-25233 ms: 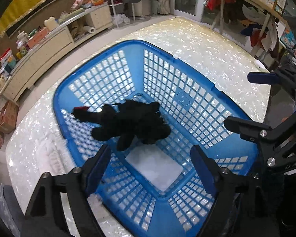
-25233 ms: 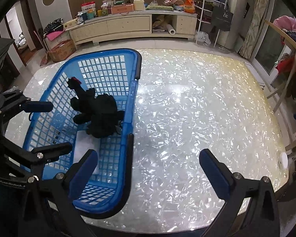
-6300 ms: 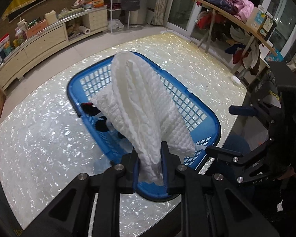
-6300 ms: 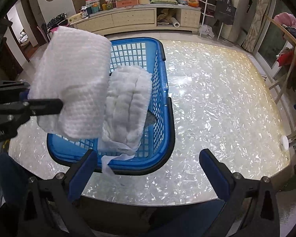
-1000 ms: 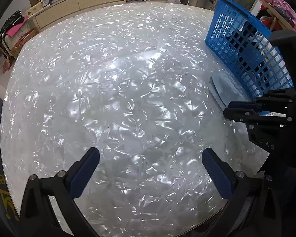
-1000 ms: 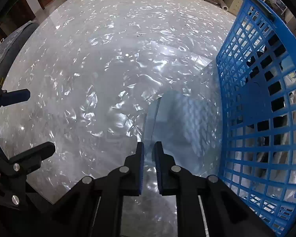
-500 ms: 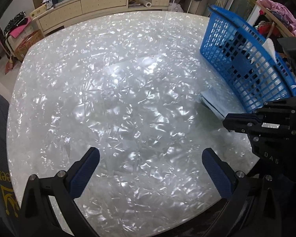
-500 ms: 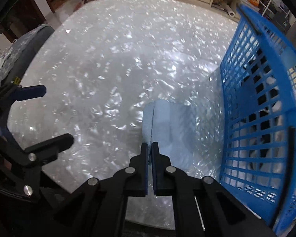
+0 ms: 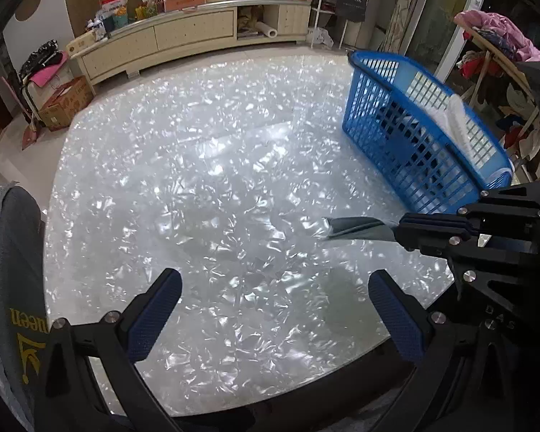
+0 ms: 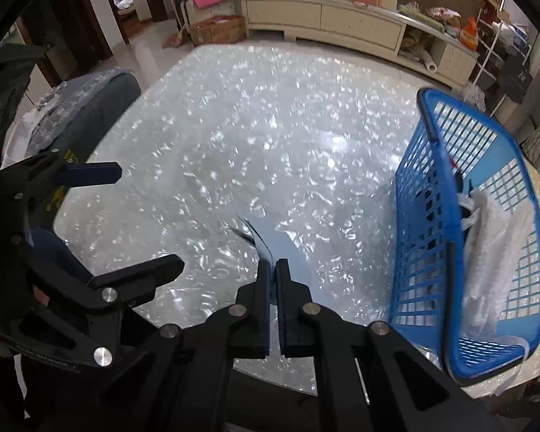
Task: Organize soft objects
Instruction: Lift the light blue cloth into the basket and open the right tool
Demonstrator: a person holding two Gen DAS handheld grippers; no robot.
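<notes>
The right claw is clamped on a thin grey sheet, held clear above the shimmery surface. The left claw gapes wide and empty, and the white cloth lies in the blue basket beside them.

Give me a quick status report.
Right gripper shut on grey sheet, lifted. Left gripper open, empty. Basket holds white cloth. Nothing in the way.

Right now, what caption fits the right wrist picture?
Right tool pinches a thin grey sheet above the shiny table, beside the blue basket.
</notes>
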